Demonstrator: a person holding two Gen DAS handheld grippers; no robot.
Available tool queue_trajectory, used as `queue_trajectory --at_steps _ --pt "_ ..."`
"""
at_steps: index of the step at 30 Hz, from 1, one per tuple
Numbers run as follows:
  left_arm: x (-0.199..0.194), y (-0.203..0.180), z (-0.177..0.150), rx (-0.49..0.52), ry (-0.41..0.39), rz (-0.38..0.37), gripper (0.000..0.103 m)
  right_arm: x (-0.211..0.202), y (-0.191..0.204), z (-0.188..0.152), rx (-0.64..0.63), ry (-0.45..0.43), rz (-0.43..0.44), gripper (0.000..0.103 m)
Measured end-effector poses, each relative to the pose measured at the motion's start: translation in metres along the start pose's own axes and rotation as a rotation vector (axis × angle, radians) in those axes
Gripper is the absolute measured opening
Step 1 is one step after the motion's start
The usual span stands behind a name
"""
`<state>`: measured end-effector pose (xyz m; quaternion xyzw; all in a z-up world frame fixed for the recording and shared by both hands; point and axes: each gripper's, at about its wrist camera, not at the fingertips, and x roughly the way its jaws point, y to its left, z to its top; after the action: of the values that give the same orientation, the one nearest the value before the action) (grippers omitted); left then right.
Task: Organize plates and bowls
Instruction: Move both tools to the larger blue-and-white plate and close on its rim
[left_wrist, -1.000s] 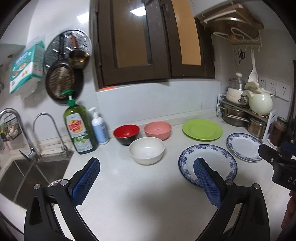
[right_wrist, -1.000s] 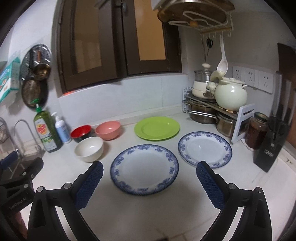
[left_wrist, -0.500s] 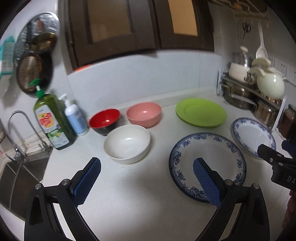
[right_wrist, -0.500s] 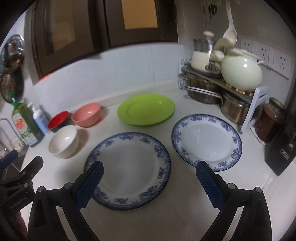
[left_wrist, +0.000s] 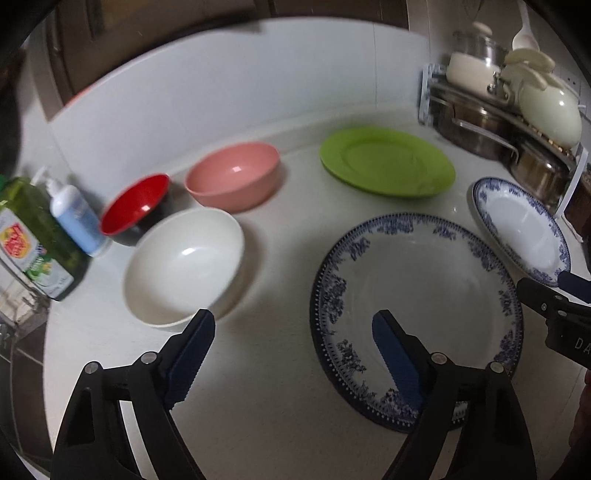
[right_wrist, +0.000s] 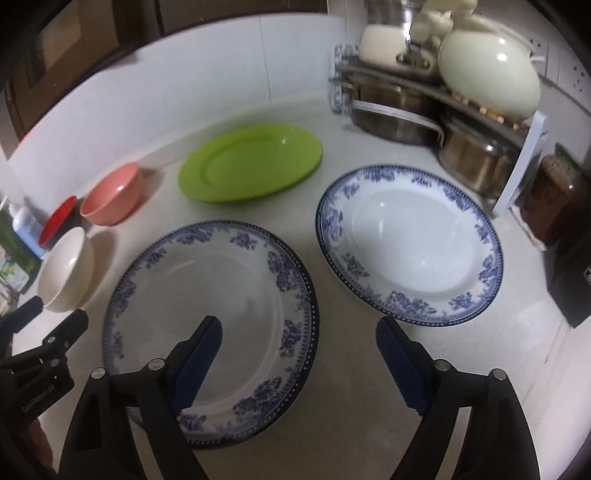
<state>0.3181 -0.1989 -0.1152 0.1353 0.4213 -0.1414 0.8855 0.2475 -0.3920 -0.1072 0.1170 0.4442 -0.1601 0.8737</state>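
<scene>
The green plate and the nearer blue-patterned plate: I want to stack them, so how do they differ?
The plain green round plate has no pattern; the nearer white plate with a blue floral rim does. The green plate lies by the back wall, the blue-rimmed one right under the open right gripper. Both lie flat, empty, unstacked.

Far left of the hand-held gripper, a green soap bottle (left_wrist: 31, 236) beside a blue pump bottle (left_wrist: 75, 218); far right, stacked pots (right_wrist: 399, 110) on a rack (right_wrist: 517, 173).

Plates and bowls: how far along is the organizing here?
Nothing looks stacked yet: white bowl, pink bowl, red bowl, green plate and two blue-patterned plates all sit separately. Both tools, left and right, are open, holding nothing. All grouping remains.
</scene>
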Motion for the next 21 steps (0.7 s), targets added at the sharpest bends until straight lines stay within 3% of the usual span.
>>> queue_trajectory --at_steps 11,21 --pt "0.041 -0.01 0.01 -0.006 0.108 -0.069 0.067 0.036 -0.008 0.005 0.042 0.115 0.017 0.066" --pt "0.057 -0.016 0.013 -0.022 0.164 -0.102 0.052 0.052 -0.012 0.006 0.061 0.167 0.058 0.052"
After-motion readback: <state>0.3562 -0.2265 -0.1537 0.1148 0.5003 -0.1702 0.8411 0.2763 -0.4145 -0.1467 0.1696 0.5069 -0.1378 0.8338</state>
